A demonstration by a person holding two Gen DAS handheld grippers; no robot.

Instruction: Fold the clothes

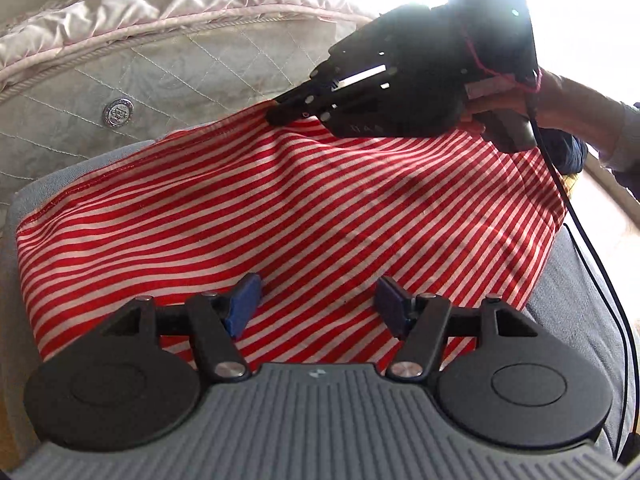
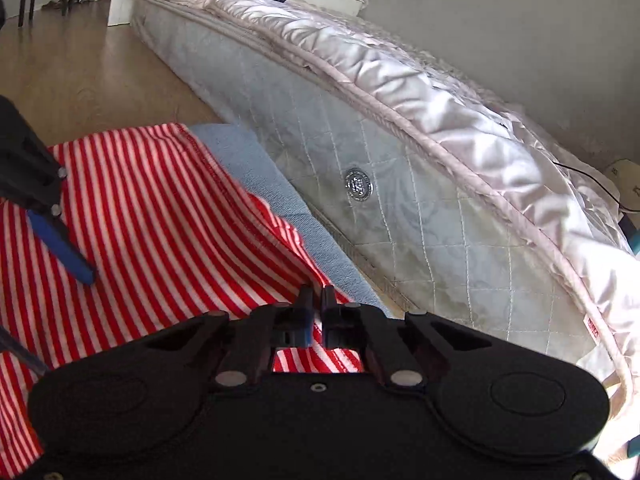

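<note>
The red-and-white striped garment (image 1: 304,216) lies spread over a blue-grey cushion (image 2: 256,168) beside the mattress (image 2: 400,184). The right gripper (image 2: 316,304) pinches its hemmed edge; the left gripper (image 1: 316,300) hovers wide apart above it.

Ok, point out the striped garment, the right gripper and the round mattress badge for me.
striped garment (image 1: 304,208), left wrist view, middle of the cloth.
right gripper (image 2: 316,300), right wrist view, between its fingertips, pinching the garment's hem.
round mattress badge (image 2: 359,185), right wrist view, centre of the emblem.
</note>
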